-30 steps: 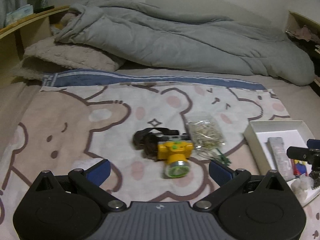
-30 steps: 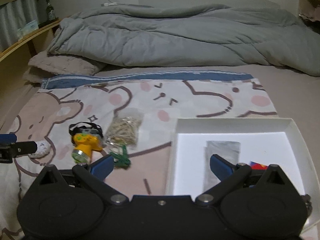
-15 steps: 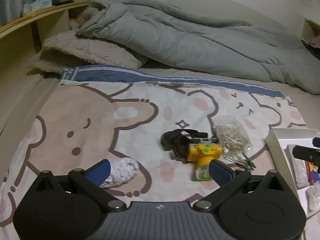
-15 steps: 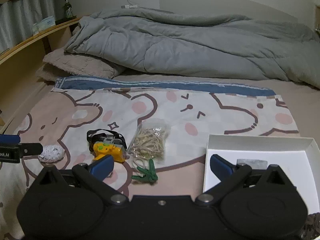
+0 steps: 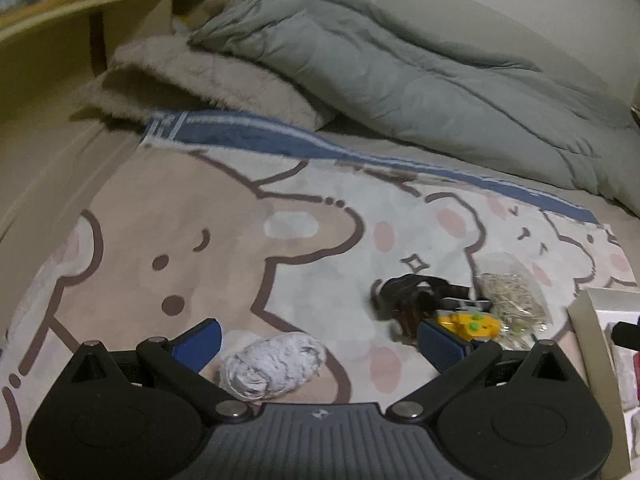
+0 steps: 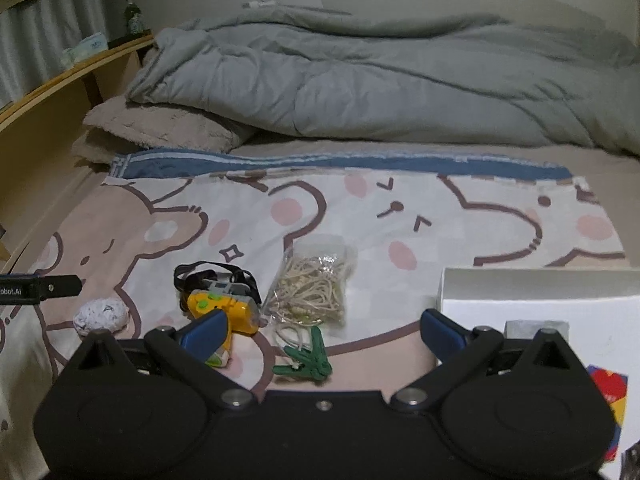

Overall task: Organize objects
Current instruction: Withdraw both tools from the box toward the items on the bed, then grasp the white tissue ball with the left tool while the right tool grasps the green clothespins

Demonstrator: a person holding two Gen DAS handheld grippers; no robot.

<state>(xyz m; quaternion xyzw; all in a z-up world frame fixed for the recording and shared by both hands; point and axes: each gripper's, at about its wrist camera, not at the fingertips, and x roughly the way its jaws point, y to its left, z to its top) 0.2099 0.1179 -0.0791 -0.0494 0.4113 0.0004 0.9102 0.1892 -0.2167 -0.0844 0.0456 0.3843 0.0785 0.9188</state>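
A crumpled white paper ball (image 5: 272,364) lies on the bear-print blanket, just inside my open left gripper (image 5: 320,340), nearer its left finger; the same paper ball (image 6: 102,314) shows in the right wrist view. To its right lie a yellow headlamp (image 5: 468,326) with a black strap, and a clear bag of rubber bands (image 5: 514,306). My right gripper (image 6: 324,332) is open and empty above the headlamp (image 6: 224,310), the bag (image 6: 316,284) and green clothes pegs (image 6: 306,362). The white box (image 6: 536,284) sits at right with a grey packet and a colourful item inside.
A rumpled grey duvet (image 6: 360,80) and a beige pillow (image 5: 200,80) fill the back of the bed. A wooden shelf (image 6: 60,84) with a bottle runs along the left. The white box's edge (image 5: 592,340) shows at right in the left wrist view.
Both grippers have shifted left. The paper ball has come in between the left gripper's fingers, and the headlamp now sits at its right finger. The right gripper has moved off the box.
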